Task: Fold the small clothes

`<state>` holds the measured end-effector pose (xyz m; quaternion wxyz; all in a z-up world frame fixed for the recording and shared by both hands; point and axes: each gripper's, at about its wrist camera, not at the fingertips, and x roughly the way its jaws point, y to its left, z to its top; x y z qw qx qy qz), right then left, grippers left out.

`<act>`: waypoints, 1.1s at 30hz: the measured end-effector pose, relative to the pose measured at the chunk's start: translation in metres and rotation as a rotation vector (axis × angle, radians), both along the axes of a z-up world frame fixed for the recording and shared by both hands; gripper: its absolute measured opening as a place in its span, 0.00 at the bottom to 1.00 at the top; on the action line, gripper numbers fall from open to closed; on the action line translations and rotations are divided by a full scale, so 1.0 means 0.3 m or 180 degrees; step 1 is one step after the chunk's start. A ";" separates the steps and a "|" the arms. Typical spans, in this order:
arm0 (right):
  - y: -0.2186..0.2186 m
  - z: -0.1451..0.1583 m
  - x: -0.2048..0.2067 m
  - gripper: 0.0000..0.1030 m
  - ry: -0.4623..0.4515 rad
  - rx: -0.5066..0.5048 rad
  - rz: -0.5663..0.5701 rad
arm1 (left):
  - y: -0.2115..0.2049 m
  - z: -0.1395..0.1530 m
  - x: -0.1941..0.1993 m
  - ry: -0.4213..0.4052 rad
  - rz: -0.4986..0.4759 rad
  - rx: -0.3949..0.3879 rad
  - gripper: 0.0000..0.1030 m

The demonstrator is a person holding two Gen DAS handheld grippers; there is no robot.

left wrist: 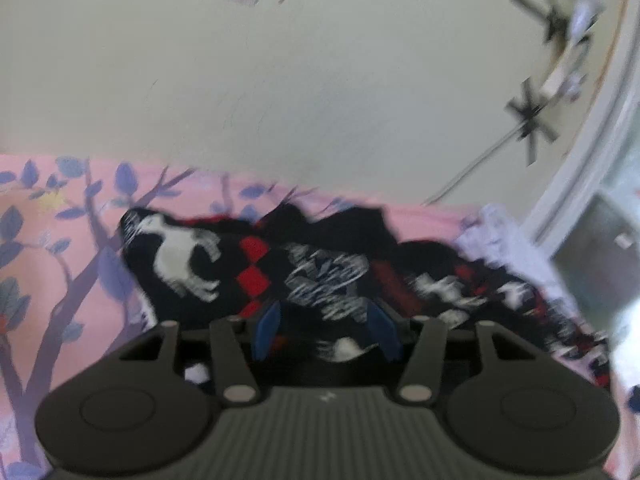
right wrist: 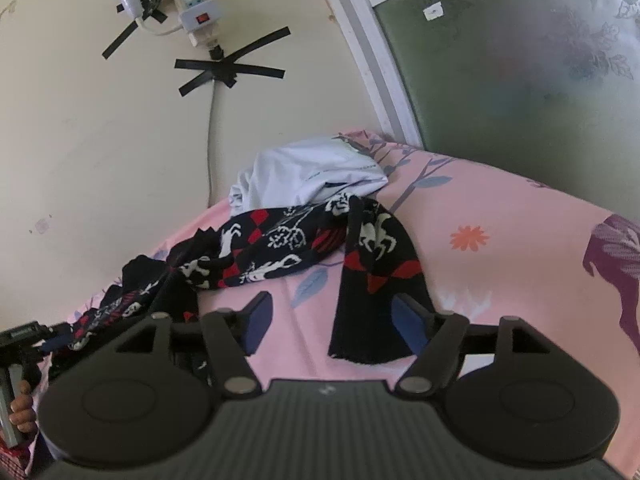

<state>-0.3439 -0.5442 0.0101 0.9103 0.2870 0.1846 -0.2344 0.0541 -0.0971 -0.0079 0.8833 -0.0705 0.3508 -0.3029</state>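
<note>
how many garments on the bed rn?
2. The black patterned garment sprawls across the pink sheet, one end by the right claw; the pale blue garment is bunched behind it near the wall. More may be hidden underneath.

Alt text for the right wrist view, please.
The right gripper hangs open over a pink floral bedsheet, one end of a black, red and white patterned garment lying between its fingers. A pale blue garment sits crumpled behind.
</note>
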 end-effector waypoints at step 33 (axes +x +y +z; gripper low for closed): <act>-0.346 0.394 0.286 0.05 0.0020 -0.1085 -0.1002 | -0.062 -0.040 -0.015 -0.0210 -0.0114 0.0368 0.62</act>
